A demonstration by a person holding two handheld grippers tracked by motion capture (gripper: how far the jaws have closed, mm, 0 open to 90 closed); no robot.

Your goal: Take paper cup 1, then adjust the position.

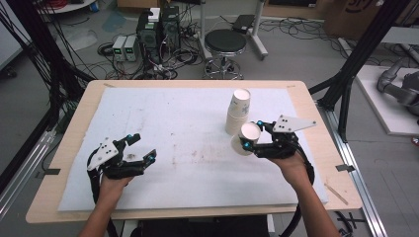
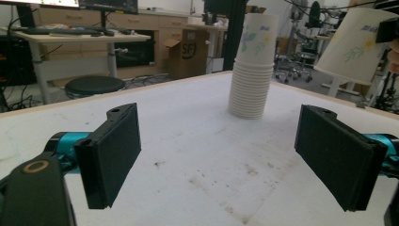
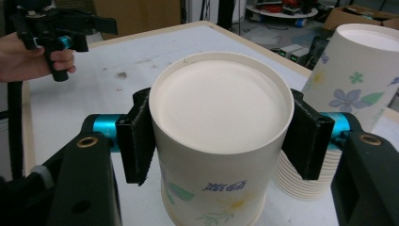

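Lower part of the upside-down floral white paper cup (image 3: 221, 141) cut off by the frame's bottom edge, right side of the far stack of white paper cups (image 3: 362, 94) cropped, its left base hidden behind the right gripper (image 3: 221, 146) pad.

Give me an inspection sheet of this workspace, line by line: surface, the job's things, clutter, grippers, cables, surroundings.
Surface: white mat on a wooden table, with faint brown stains.
Job's things: stack of paper cups standing upside down on the mat; one single cup held upside down beside it.
Clutter: nothing seen on the mat.
Grippers: left gripper open, holding nothing; right gripper shut on the single cup.
Cables: black cable trails from the left gripper; tangled wires on the floor.
Surroundings: round stool, computer towers, black frame posts.
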